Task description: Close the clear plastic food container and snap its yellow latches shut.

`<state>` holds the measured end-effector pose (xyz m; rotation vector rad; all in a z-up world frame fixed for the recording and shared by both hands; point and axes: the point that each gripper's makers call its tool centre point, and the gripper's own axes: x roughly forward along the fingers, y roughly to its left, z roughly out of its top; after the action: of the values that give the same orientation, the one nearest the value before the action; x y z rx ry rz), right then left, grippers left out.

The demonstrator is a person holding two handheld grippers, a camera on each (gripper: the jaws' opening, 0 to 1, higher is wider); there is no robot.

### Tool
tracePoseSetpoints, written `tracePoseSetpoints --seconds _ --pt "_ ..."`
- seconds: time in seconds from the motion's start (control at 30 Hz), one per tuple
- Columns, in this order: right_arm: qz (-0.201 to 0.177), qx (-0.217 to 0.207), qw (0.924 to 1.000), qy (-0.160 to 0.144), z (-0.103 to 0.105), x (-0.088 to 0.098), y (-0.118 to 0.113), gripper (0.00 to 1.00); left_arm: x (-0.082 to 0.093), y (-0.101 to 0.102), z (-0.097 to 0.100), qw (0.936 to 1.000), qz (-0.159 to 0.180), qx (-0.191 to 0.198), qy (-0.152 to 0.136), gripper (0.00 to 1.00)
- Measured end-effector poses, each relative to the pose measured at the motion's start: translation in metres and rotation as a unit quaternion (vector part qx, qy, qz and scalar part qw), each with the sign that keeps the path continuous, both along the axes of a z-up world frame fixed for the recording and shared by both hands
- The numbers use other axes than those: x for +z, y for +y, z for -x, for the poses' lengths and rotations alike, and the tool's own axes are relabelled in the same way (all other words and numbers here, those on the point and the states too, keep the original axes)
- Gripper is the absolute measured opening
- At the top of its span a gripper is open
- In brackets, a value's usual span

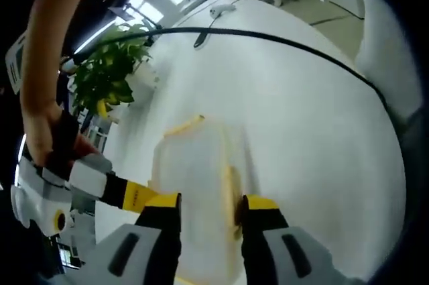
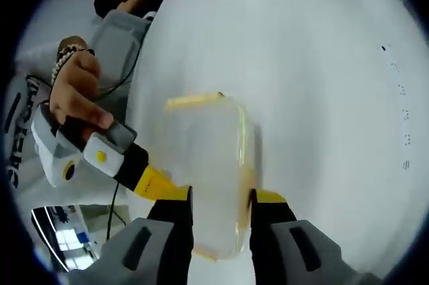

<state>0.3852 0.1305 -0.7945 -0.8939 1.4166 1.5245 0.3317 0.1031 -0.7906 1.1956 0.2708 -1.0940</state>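
Observation:
The clear plastic container [image 1: 198,164] lies with its lid on, on the white table [image 1: 301,110]. It has a yellow latch [image 1: 185,125] at its far end and another yellow latch [image 1: 231,194] along its right side. My left gripper [image 1: 211,212] is open, its jaws standing over the container's near end. A yellow-and-black finger [image 1: 137,196] of my right gripper comes in from the left to the container's edge. In the right gripper view, my right gripper [image 2: 221,208] is open over the container [image 2: 208,164]. The left gripper's finger [image 2: 157,186] touches its left side.
A potted green plant [image 1: 107,77] stands at the table's left edge. A black cable [image 1: 268,38] runs across the far tabletop. A person's hand [image 2: 74,94] with a bead bracelet holds the gripper on the left, below a grey sleeve [image 2: 124,37].

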Motion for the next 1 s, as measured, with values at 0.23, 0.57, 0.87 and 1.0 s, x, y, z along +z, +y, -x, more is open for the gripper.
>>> tracePoseSetpoints --seconds 0.23,0.57,0.87,1.0 --pt "0.004 -0.002 0.9999 -0.009 0.001 0.003 0.004 0.32 0.003 0.001 -0.001 1.0000 0.010 0.001 0.000 0.29" --pt "-0.069 -0.072 0.9876 -0.121 -0.001 0.013 0.003 0.32 0.006 0.001 -0.001 0.9999 0.006 0.007 -0.005 0.30" --pt "-0.170 -0.222 0.9394 -0.198 -0.003 0.021 -0.003 0.34 0.008 0.001 -0.002 0.9982 0.048 0.033 0.015 0.29" --pt "-0.212 -0.310 0.9030 -0.209 -0.012 0.021 -0.009 0.39 0.011 0.000 -0.002 0.9926 0.097 0.049 0.055 0.29"
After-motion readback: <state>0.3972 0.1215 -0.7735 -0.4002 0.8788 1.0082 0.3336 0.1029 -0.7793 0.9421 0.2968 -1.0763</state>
